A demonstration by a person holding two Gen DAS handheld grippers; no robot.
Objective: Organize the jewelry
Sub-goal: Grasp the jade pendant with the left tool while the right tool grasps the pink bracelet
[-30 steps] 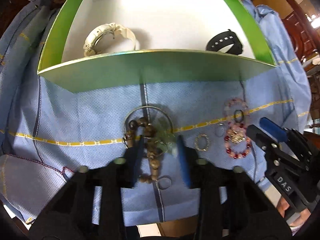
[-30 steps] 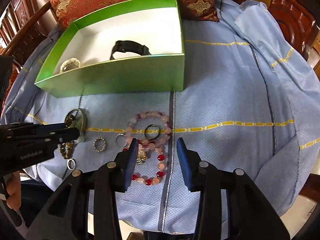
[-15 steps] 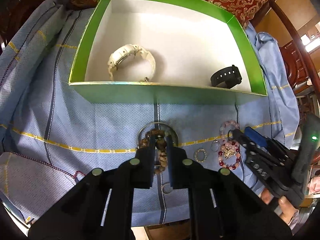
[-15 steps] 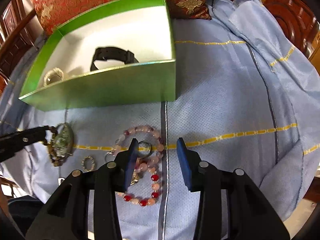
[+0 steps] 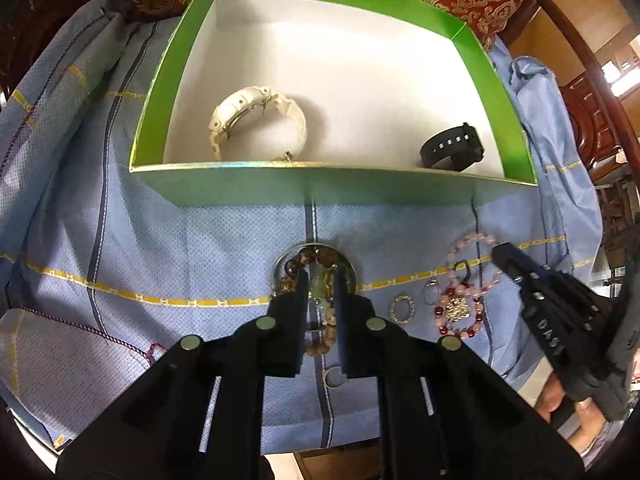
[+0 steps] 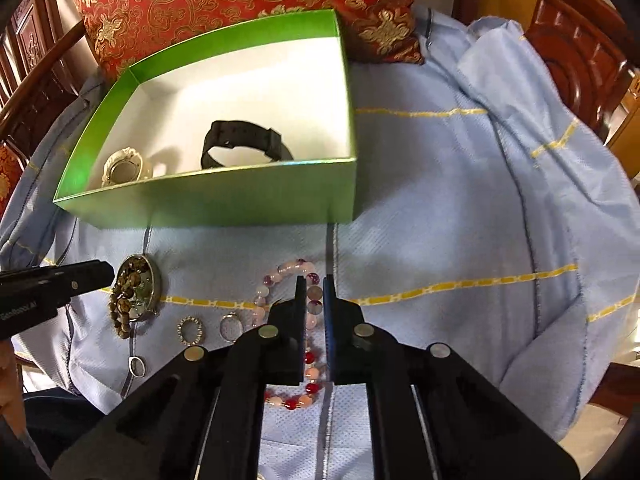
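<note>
The wooden bead bracelet [image 5: 305, 257] is lying tangled inside a silver bangle [image 5: 352, 276] on the blue cloth [image 5: 180, 248], just in front of the green box [image 5: 312, 188]. The left gripper [image 5: 320, 280] is pinching it from above. Its fingers are standing narrow, with beads and a pale green charm between them, and they are easing apart slightly. That grip is looking marginal, so it should be firmed up before any lift, or the strand will likely slip out or drag the bangle along.

To the right, the pink bead bracelet [image 6: 288, 270] is overlapping a red-and-pink bracelet [image 6: 308, 396]. The right gripper [image 6: 311, 280] is clamping the pink strand, fingers drawn tight on a couple of beads. Lifting straight up and slowly should be letting the loops separate, not hauling both at once.

A sparkly ring [image 5: 403, 309] is sitting on the cloth between the two piles and looks easy to flick away. In the box a white watch [image 5: 256, 120] and a black watch [image 5: 452, 148] are occupying the near corners, so the open white floor between them is looking like the best drop spot once each strand is clearing the near wall.
</note>
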